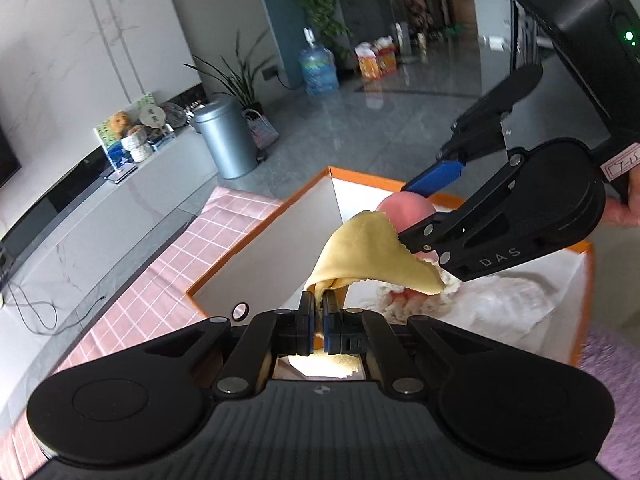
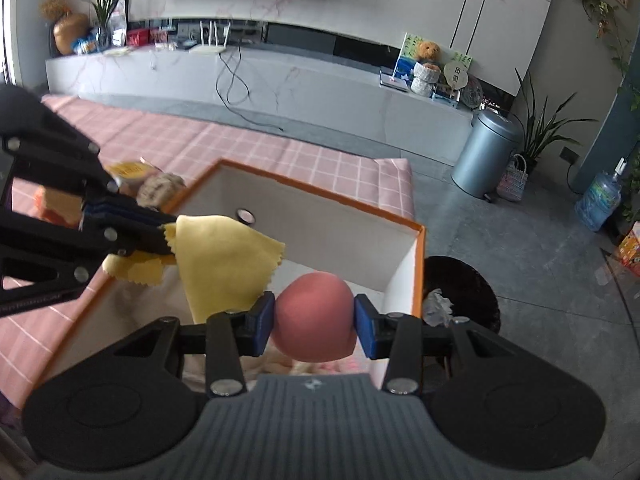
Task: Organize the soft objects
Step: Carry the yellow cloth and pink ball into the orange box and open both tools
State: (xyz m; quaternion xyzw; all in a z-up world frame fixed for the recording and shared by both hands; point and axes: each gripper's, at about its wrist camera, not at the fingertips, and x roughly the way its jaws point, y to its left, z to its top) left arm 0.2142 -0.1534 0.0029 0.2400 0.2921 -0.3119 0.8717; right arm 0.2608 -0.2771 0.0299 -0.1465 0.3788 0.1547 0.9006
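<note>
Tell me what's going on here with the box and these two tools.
A person is sorting soft things into an orange-edged box on a pink checked tablecloth. The left tool is shut on a yellow cloth, and the right tool grips a pink soft ball between its blue pads. Both are held over the open box, which already has some white fluffy material inside. Neither item has been let go yet.

Box [image 2: 418, 264]: I see it on the tablecloth [image 2: 320, 168], near the edge.
Cloth [image 2: 228, 260] and ball [image 2: 314, 316]: over the box, side by side.
Bin [image 2: 486, 152]: on the floor beyond.
</note>
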